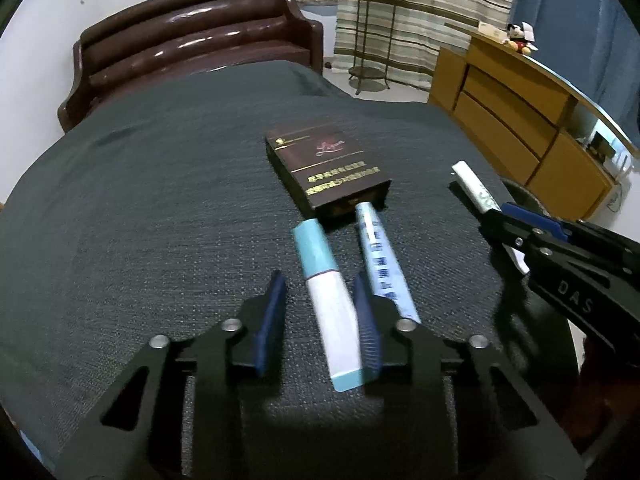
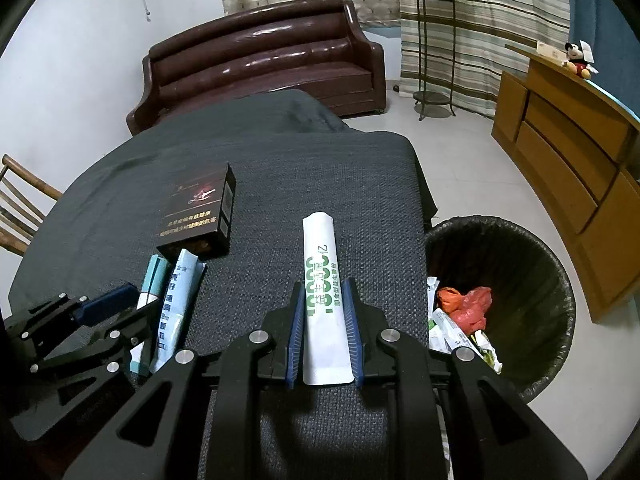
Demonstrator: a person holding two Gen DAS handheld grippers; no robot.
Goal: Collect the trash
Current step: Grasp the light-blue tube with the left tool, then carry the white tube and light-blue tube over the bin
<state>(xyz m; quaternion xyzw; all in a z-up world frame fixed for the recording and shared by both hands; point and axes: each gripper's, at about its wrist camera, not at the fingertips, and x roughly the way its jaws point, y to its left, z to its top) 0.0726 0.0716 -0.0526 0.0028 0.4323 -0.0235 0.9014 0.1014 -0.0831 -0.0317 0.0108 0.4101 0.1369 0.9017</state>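
The right gripper (image 2: 325, 312) pinches a white sachet (image 2: 320, 280) printed in green, its Chinese text and digits too curled to read, over the dark cloth (image 2: 280, 168), with the bin (image 2: 520, 248) of wrappers at its 3 o'clock. The left gripper (image 1: 320, 312) has its jaws spread around a white-and-teal sachet (image 1: 328, 300) that touches only the right pad, beside a pale blue sachet (image 1: 380, 256) whose print is blurred. At its 12 o'clock lies a dark box (image 1: 326, 168) with a cursive logo and gold Chinese lines, not legible; "DAS" shows on the right gripper's body.
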